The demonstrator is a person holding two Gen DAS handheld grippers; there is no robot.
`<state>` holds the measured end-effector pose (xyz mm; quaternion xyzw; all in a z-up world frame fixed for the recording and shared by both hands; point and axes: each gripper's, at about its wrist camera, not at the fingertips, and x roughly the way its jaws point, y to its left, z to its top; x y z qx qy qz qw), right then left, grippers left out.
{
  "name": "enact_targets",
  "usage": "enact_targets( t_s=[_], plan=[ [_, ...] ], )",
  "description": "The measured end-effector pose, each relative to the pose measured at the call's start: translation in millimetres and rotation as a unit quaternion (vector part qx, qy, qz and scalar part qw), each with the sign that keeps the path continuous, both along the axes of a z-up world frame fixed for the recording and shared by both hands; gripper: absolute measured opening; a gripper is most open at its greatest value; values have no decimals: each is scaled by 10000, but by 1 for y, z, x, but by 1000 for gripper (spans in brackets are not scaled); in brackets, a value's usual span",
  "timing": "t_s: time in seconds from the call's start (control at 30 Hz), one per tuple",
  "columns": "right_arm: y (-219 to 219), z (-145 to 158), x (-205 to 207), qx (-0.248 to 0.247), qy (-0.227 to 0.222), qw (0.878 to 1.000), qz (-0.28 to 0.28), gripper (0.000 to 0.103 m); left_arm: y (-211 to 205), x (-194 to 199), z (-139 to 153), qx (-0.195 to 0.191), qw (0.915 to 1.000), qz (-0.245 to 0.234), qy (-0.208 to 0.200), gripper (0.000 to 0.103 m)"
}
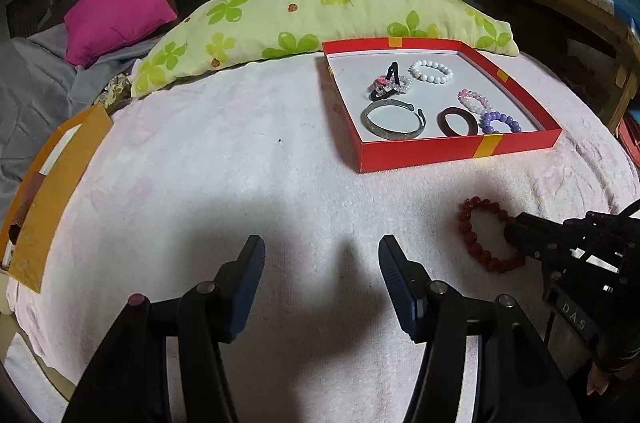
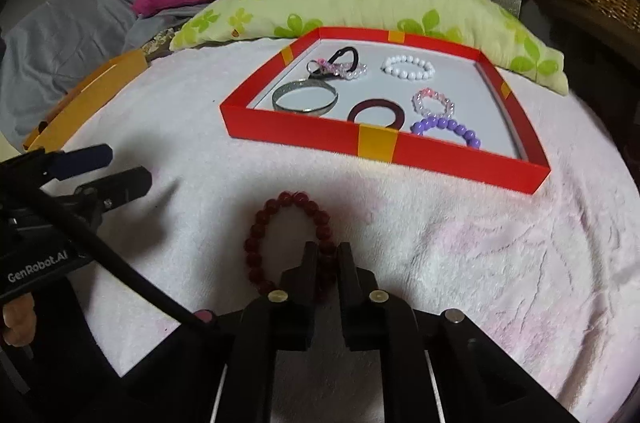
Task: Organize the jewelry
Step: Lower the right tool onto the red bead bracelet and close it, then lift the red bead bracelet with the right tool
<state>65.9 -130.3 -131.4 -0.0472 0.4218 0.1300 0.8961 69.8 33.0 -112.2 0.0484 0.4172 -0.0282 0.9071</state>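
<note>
Right wrist view shows my right gripper point(image 2: 327, 255) closed down on the near side of the dark red bead bracelet point(image 2: 280, 219), which lies on the pale pink blanket point(image 2: 480, 243) just in front of the red box point(image 2: 304, 131), touching neither its wall nor the other jewelry. Inside the red box I see a white bead bracelet point(image 2: 408, 67), a silver bangle point(image 2: 305, 97), a dark ring-shaped band point(image 2: 376, 110), a purple bead bracelet point(image 2: 448, 130) and a pink one point(image 2: 434, 101). My left gripper point(image 1: 322, 263) hangs half open over bare blanket, left of the red box and holding nothing.
</note>
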Motion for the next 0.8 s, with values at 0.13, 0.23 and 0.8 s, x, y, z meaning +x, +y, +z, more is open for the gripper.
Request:
enact_targets(
  t_s=[0.13, 0.23, 0.8],
  plan=[
    [-16, 7, 5, 308, -51, 9990, -310, 11, -1, 3, -5, -16, 10000, 26, 70, 60],
    [-29, 9, 9, 588, 15, 9971, -485, 10, 0, 4, -8, -26, 9999, 39, 89, 60],
    [-17, -7, 15, 592, 369, 9973, -211, 24, -4, 6, -16, 8, 9998, -20, 195, 60]
  ],
)
